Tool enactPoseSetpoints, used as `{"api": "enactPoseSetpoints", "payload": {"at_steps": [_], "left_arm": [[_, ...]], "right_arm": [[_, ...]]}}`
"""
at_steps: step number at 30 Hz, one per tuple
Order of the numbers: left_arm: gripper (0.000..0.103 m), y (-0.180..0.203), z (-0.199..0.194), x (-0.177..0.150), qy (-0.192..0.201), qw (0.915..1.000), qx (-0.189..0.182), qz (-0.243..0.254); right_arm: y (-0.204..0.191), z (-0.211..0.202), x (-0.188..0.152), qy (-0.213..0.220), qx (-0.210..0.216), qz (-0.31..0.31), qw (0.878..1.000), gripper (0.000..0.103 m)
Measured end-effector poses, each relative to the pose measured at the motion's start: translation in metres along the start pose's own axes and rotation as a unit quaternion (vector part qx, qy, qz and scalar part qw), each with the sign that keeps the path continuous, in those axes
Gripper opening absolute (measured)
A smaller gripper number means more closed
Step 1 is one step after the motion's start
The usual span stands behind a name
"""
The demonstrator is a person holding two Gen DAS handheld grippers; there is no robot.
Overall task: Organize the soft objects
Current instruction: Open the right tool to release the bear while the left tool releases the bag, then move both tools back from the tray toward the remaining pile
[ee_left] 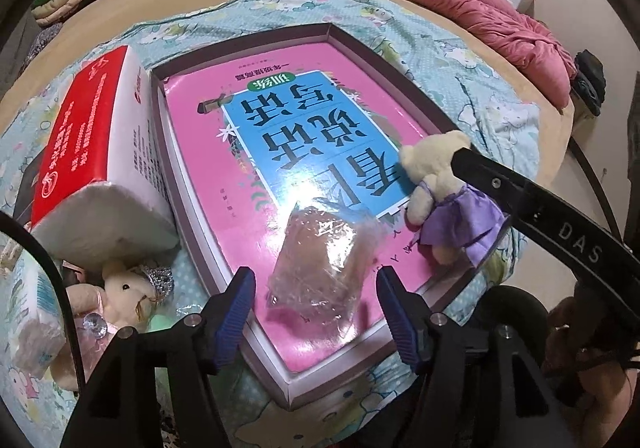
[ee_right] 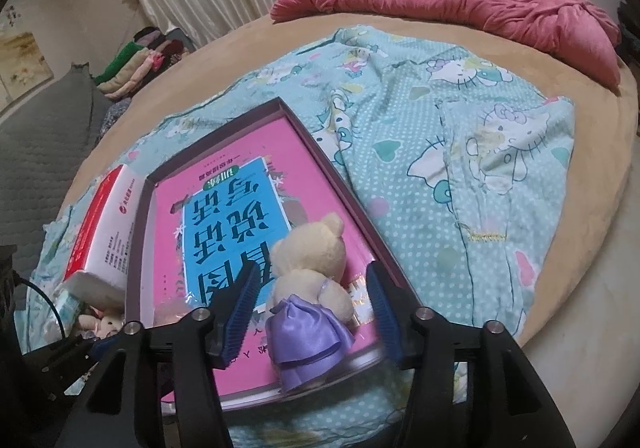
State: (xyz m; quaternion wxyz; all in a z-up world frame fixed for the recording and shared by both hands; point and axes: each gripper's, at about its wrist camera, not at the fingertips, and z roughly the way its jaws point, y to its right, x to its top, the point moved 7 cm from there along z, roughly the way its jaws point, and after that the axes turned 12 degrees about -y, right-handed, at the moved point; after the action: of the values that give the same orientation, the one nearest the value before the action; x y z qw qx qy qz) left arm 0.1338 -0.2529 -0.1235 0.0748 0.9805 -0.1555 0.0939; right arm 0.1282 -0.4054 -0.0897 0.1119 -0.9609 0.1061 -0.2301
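Note:
A cream teddy bear in a purple dress (ee_right: 312, 288) lies on the pink book inside a shallow box (ee_right: 320, 135). It sits between the blue pads of my right gripper (ee_right: 312, 308), which is open, the pads clear of the bear on both sides. In the left wrist view the same bear (ee_left: 432, 187) lies at the book's right edge, with a black right-gripper finger (ee_left: 500, 183) beside it. A brownish soft thing in clear plastic wrap (ee_left: 324, 272) rests on the book between the pads of my open left gripper (ee_left: 318, 308), untouched.
A red and white tissue pack (ee_left: 92, 135) leans against the box's left rim (ee_left: 160, 151). A white plush with a silver crown (ee_left: 128, 288) lies below it. The box stands on a blue cartoon-print sheet (ee_right: 460, 127); a pink quilt (ee_right: 460, 3) is heaped at the far side.

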Motion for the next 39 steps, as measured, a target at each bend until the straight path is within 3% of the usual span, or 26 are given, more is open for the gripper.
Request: {"api": "enactPoseSetpoints", "payload": {"at_steps": [12,15,27,39], "left_arm": [[0.077,-0.001,-0.036,-0.006,0.041,0.9991,-0.001,0.007],[0.078,-0.005,-0.046,-0.007,0.052,0.9987,-0.002,0.002],[0.085,-0.015,-0.074,-0.018,0.082,0.9966,0.002,-0.006],[0.086,-0.033,-0.092,-0.031,0.102,0.9947,-0.001,-0.017]], "right_arm": [[-0.01,-0.019,0.004,0.042,0.006,-0.02,0.999,0.064],[-0.012,-0.026,0.005,0.058,0.007,-0.021,0.998,0.073],[-0.023,-0.039,0.003,0.084,-0.011,-0.041,0.996,0.075],[-0.046,-0.067,0.005,0.114,-0.014,-0.043,0.992,0.079]]}}
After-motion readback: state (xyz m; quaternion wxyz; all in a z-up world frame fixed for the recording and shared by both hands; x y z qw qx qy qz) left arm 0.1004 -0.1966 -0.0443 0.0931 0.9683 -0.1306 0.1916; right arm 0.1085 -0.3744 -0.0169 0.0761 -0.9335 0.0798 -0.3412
